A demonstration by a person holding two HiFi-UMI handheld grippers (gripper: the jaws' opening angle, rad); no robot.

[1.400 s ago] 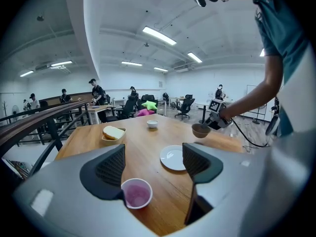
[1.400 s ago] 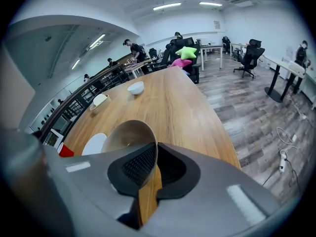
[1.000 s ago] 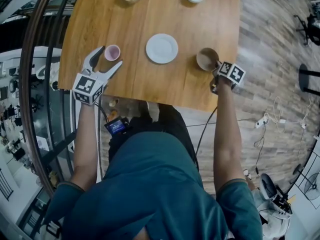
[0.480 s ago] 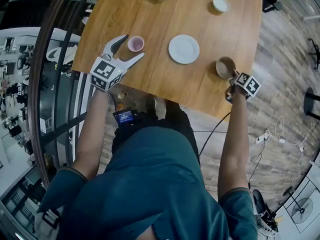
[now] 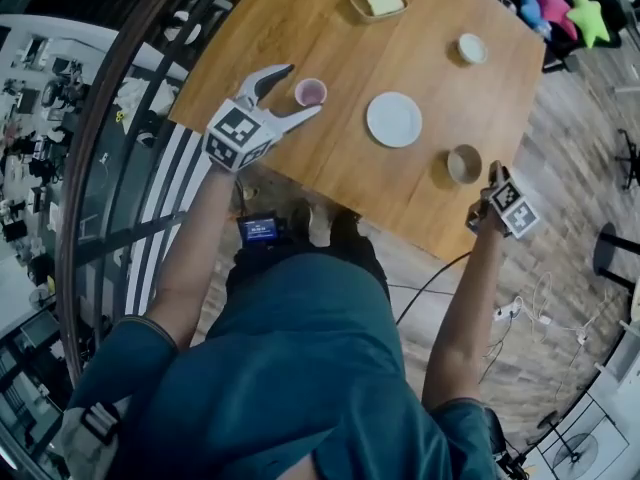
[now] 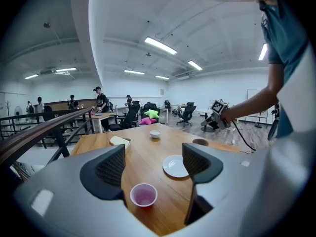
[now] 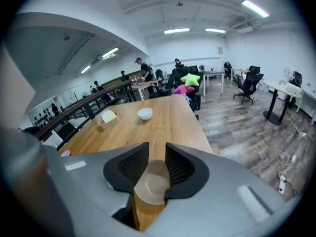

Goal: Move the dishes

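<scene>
Head view: brown bowl (image 5: 464, 164) looks placed; right tongs (image 7: 157, 163) just opened narrowly, gripping nothing. Left tongs (image 6: 153, 164) wide, aimed at pink cup (image 5: 310, 92); probably lower, close.

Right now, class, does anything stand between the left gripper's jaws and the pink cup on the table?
Nothing visible does. The left gripper has its jaws wide apart, and the pink cup stands on bare wood in line with the gap, touching neither. The white plate lies off to the right, clear of it.

Table (image 5: 330, 28) matt wood grain; plate (image 5: 394, 119) smooth, glossy; floor (image 5: 580, 168) wood planks
</scene>
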